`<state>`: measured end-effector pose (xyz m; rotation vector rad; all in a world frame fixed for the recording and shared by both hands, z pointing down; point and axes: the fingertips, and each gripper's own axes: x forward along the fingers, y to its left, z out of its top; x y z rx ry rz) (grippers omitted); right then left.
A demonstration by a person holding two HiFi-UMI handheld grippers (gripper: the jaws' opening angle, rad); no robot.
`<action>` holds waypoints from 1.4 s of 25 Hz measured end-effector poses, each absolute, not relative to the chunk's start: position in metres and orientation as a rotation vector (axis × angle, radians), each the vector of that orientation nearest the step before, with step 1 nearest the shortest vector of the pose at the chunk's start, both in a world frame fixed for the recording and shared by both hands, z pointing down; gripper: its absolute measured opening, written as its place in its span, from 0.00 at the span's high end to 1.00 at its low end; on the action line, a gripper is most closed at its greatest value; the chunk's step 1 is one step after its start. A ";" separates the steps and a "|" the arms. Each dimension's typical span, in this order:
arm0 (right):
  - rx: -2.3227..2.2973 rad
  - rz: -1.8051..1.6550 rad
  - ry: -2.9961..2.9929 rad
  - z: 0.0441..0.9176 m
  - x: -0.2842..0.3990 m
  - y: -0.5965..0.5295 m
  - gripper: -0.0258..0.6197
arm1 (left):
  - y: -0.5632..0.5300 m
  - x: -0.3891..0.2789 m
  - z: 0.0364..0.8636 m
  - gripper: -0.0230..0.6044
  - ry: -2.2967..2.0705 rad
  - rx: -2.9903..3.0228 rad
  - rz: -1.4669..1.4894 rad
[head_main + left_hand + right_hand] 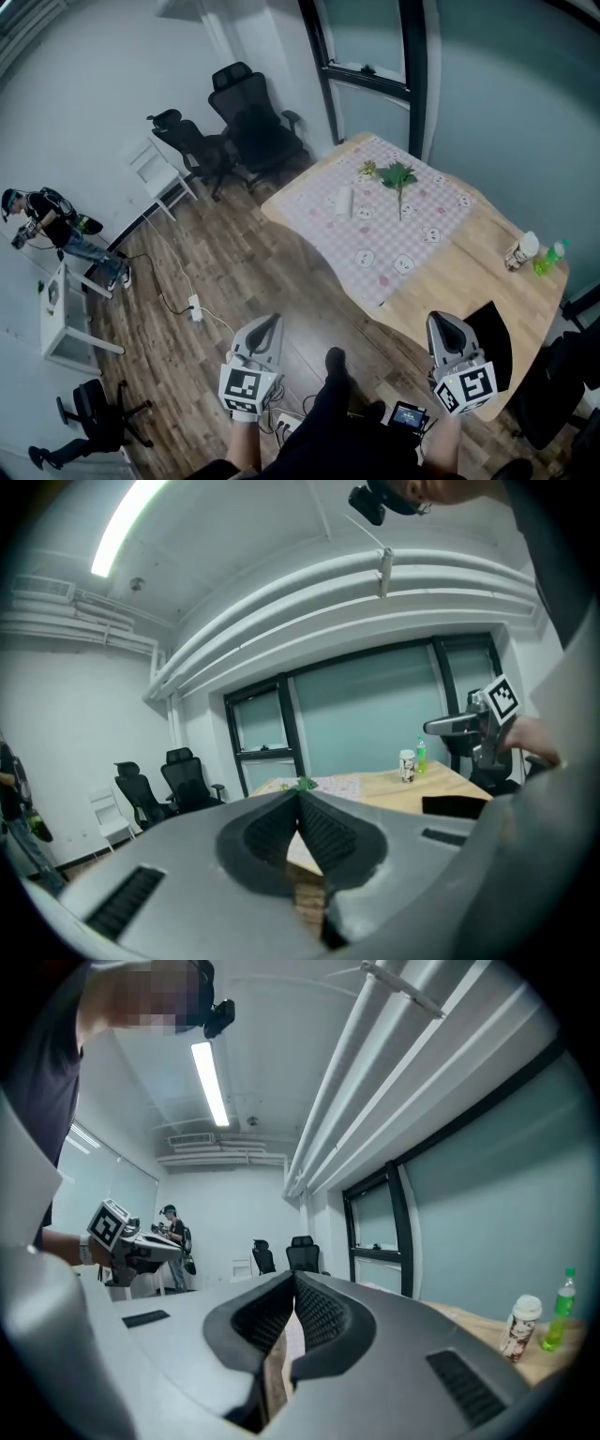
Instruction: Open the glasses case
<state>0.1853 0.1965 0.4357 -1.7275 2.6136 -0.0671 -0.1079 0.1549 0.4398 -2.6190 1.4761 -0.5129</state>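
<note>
A wooden table (487,253) carries a checked cloth (375,220). On the cloth lie a small white oblong thing (351,201) and a green plant sprig (399,176). A flat black thing (493,343) sits at the table's near edge; I cannot tell which one is the glasses case. My left gripper (272,322) is over the floor, short of the table, its jaws shut and empty (300,794). My right gripper (439,319) hovers at the near table edge beside the black thing, also shut on nothing (293,1279).
A white cup (523,248) and a green bottle (548,258) stand at the table's right side. Black office chairs (248,122) stand beyond the table by the window. A power strip with cables (195,307) lies on the floor. A person (52,225) stands far left by a white desk (66,314).
</note>
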 end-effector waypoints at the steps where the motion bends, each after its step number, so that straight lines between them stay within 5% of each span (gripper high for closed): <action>1: -1.749 -0.067 2.623 0.438 0.184 0.187 0.93 | 0.143 -0.110 0.444 0.96 1.481 -2.639 -0.493; 21: -2.021 0.079 2.676 0.403 0.124 -0.040 0.93 | -0.094 -0.082 0.438 0.96 1.122 -2.923 -0.228; 35: -1.986 -0.049 2.538 0.429 0.204 -0.076 0.93 | -0.118 -0.074 0.430 0.96 1.314 -2.785 -0.340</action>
